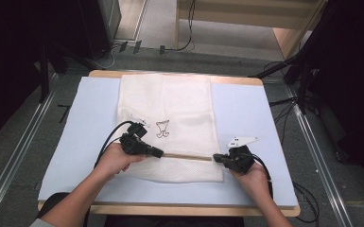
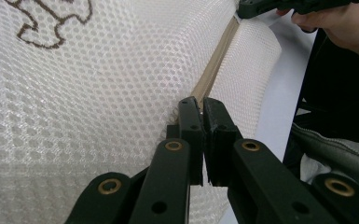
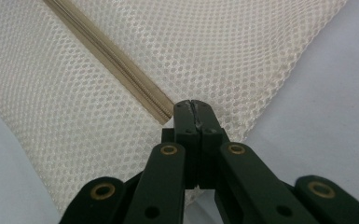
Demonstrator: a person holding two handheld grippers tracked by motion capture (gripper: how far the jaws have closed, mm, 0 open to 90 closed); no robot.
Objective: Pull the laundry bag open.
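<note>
A white mesh laundry bag (image 1: 165,123) lies flat on a pale blue surface (image 1: 246,113), its zipper (image 1: 186,156) running left to right across the end nearest the person. The left tongs (image 1: 159,152) are closed at the zipper's left part, and in the left gripper view the two pads (image 2: 189,122) meet right at the tan zipper tape (image 2: 212,77); they seem to pinch the slider or pull, though the piece itself is too small to make out. The right tongs (image 1: 216,158) are clamped shut on the bag's right edge, at the end of the zipper (image 3: 112,60), apparently holding the mesh (image 3: 242,51) taut as an anchor. The likely trouble comes from the pull. If the left tongs have only a thin bite on the tab, it could slip free and the slider would stay put. If the right tongs' hold on the fine mesh gives way, the whole bag would slide along the surface with the left hand instead of the zipper moving. Loose mesh bunching beside the track could also catch in the teeth and jam it, and pulling upward rather than along the track would make that more likely.
</note>
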